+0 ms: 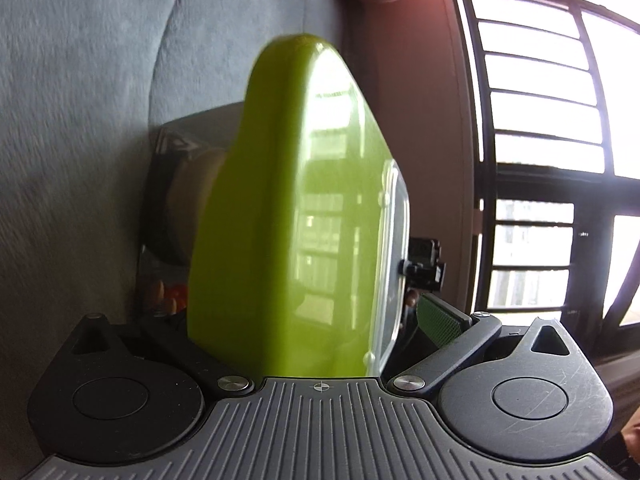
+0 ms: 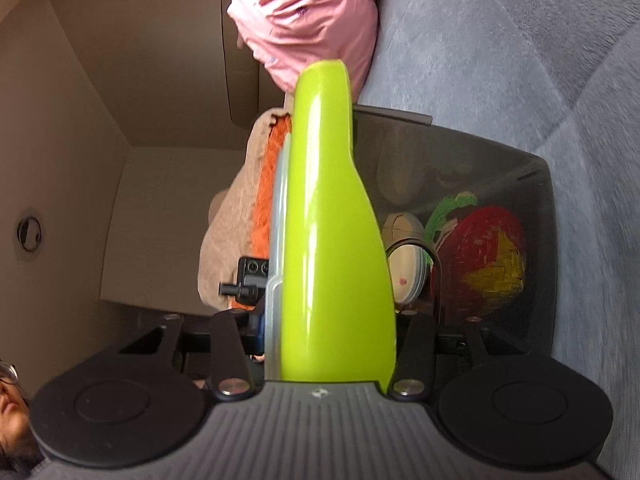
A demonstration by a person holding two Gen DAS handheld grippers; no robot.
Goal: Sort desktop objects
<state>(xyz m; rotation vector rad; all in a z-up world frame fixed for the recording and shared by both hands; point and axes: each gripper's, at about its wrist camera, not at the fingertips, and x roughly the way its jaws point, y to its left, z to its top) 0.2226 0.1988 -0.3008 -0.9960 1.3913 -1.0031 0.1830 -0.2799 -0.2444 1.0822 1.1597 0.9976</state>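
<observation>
1. Daylight from the barred window (image 1: pixel 540 120); its panes are blown out white.
2. Window bars reflect as glare on the glossy lime-green plastic box (image 1: pixel 320 208).
3. Grey plush fabric (image 1: pixel 72 120) streaks with motion blur at the frame edges.
4. Fisheye bends straight lines; corners vignette dark.
5. Right wrist view is dimmer, with soft highlights down the box.

I see a grey carpet (image 2: pixel 520 60) with a bundled pink cloth (image 2: pixel 308 16) at its far edge, beige walls (image 2: pixel 80 120) beyond, and a barred window (image 1: pixel 540 120) letting in bright daylight.
</observation>
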